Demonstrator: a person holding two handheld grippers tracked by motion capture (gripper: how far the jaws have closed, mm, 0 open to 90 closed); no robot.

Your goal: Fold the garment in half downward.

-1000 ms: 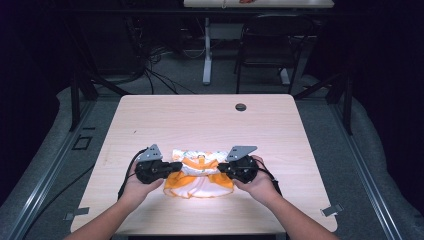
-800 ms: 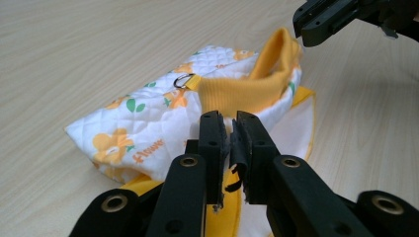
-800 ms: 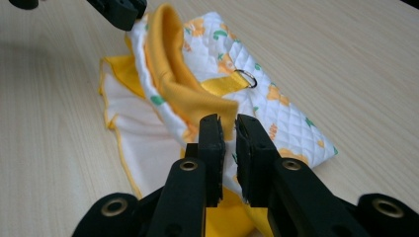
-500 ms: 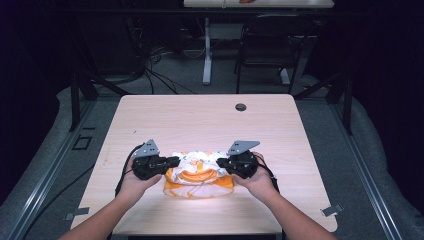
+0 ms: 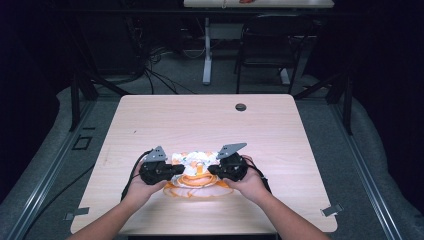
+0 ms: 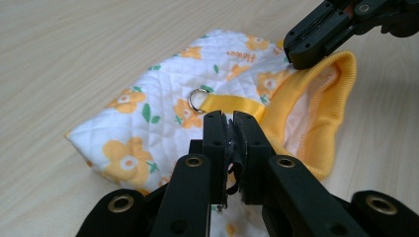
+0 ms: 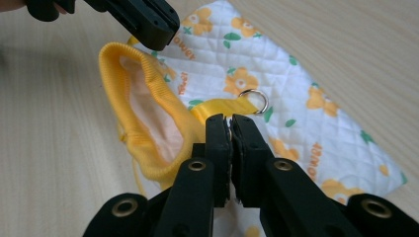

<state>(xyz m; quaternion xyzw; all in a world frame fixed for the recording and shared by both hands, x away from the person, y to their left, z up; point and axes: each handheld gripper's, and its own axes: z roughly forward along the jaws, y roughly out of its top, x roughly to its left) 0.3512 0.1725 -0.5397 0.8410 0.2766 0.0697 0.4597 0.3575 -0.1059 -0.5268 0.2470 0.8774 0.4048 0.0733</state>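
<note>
A small quilted garment point(image 5: 196, 165), white with orange flowers, lies near the table's front edge. It has a yellow ribbed collar point(image 6: 341, 84) point(image 7: 116, 64) and a metal ring point(image 6: 199, 98) point(image 7: 254, 100) on a yellow strap. My left gripper point(image 5: 180, 170) point(image 6: 227, 118) comes in from the left with its jaws shut at the collar's rim. My right gripper point(image 5: 212, 170) point(image 7: 228, 121) faces it from the right, shut at the opposite side of the rim. Each gripper view shows the other gripper's tip point(image 6: 299, 49) point(image 7: 160, 27) against the collar. The pinched fabric itself is hidden under the jaws.
The light wooden table point(image 5: 280, 145) has a black round grommet point(image 5: 240, 107) near its far edge. Both forearms come in over the front edge. A chair point(image 5: 265, 45) and a desk leg point(image 5: 206, 55) stand on the floor beyond the table.
Both hands and the garment have shifted slightly toward the front edge. The grippers have stayed shut at the collar.
</note>
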